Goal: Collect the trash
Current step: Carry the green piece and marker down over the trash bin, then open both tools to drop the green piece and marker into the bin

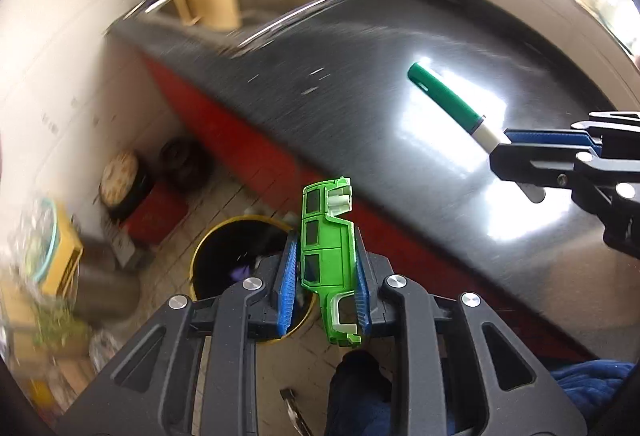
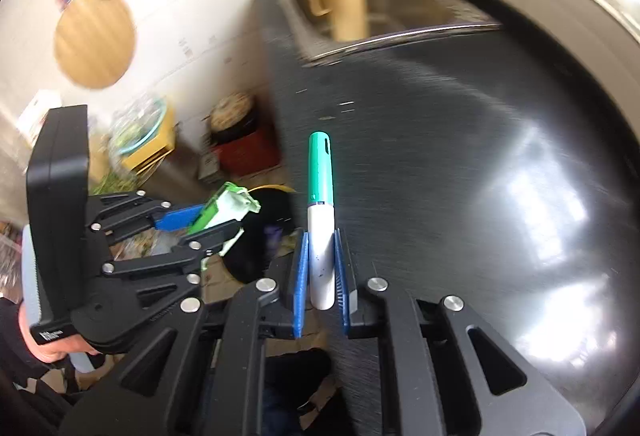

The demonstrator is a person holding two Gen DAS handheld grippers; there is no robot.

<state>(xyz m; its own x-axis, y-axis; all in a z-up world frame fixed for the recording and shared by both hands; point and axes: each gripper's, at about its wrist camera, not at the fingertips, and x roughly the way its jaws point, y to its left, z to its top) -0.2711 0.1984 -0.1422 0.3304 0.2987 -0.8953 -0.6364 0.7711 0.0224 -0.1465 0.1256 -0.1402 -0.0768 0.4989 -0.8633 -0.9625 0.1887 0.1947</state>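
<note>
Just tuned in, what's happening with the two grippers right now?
Both are loaded. The left gripper is shut on a green toy car body, and the right gripper is shut on a green-capped marker. In the left wrist view the car hangs roughly in line with a yellow-rimmed bin on the floor beside the dark countertop; nothing has been dropped yet. The background is blurred.

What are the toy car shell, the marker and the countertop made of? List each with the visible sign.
Toy car shell: likely moulded plastic, glossy green, thin hollow walls.
Marker: smooth plastic, green cap, white barrel.
Countertop: dark polished stone or laminate; it mirrors window glare, and the blur hides its grain.
</note>
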